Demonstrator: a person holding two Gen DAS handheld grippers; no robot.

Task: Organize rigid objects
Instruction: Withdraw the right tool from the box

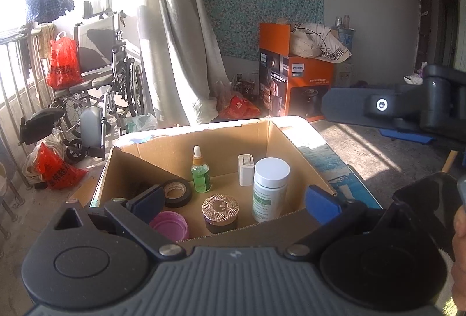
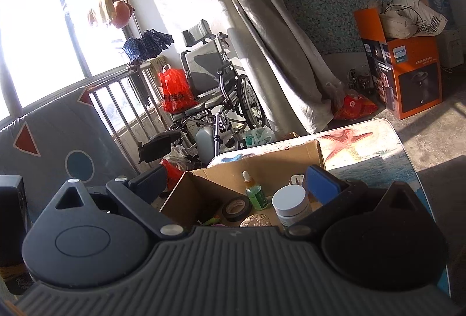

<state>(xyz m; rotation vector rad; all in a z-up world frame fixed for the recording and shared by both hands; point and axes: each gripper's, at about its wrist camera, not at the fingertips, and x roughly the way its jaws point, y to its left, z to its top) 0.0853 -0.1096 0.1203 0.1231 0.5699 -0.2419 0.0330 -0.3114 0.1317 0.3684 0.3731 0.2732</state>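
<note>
Seemingly between placements, both the left gripper (image 1: 236,199) and right gripper (image 2: 236,185) are hovering with jaws wide and empty over the cardboard box (image 1: 279,141), needing a fresh object next.

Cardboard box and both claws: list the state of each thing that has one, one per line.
cardboard box: open, flaps up
dropper bottle: upright, capped
white pill bottle: upright, lid on
black tape roll: propped at a tilt
rose-gold-lidded jar: upright, closed
white charger: standing upright
left claw: open, empty
right claw: open, empty
</note>
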